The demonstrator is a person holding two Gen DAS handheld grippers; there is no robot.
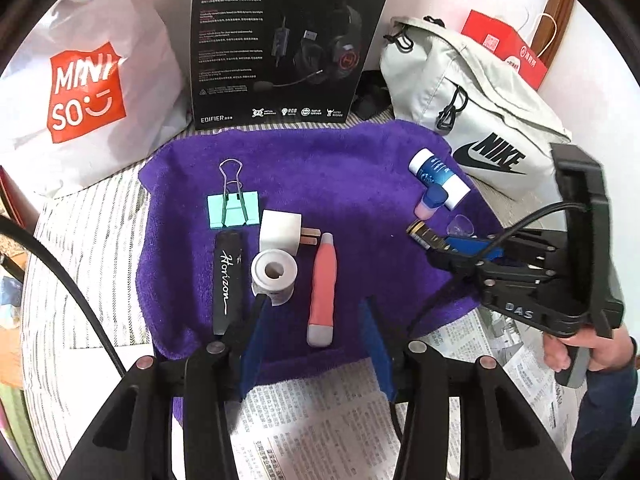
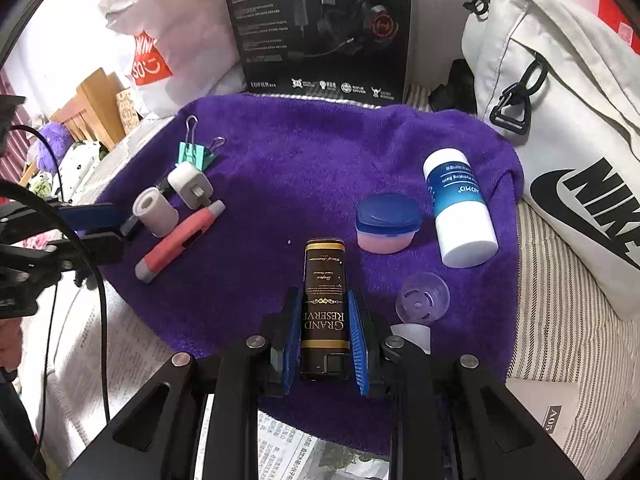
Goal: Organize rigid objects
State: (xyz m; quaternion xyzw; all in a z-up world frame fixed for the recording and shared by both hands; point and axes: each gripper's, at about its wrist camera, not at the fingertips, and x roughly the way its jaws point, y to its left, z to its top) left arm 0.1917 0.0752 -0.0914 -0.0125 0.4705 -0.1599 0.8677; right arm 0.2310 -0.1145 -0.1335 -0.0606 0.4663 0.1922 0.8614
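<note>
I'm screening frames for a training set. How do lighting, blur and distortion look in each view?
Left wrist view: strong fisheye bending with a dark vignette; the right gripper is motion-smeared, the purple towel evenly lit. Right wrist view: same bending, sharp on the brown Grand Reserve tin; the white bottle shows slight glare, and the left gripper sits dim at the edge.

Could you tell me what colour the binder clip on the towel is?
Mint green binder clip, silver wire handles; clearest in the left wrist view.

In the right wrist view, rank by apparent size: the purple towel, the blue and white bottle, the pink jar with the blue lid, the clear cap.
1. purple towel
2. blue and white bottle
3. pink jar with the blue lid
4. clear cap, though the fisheye lens and nearness make jar versus cap unsure.
</note>
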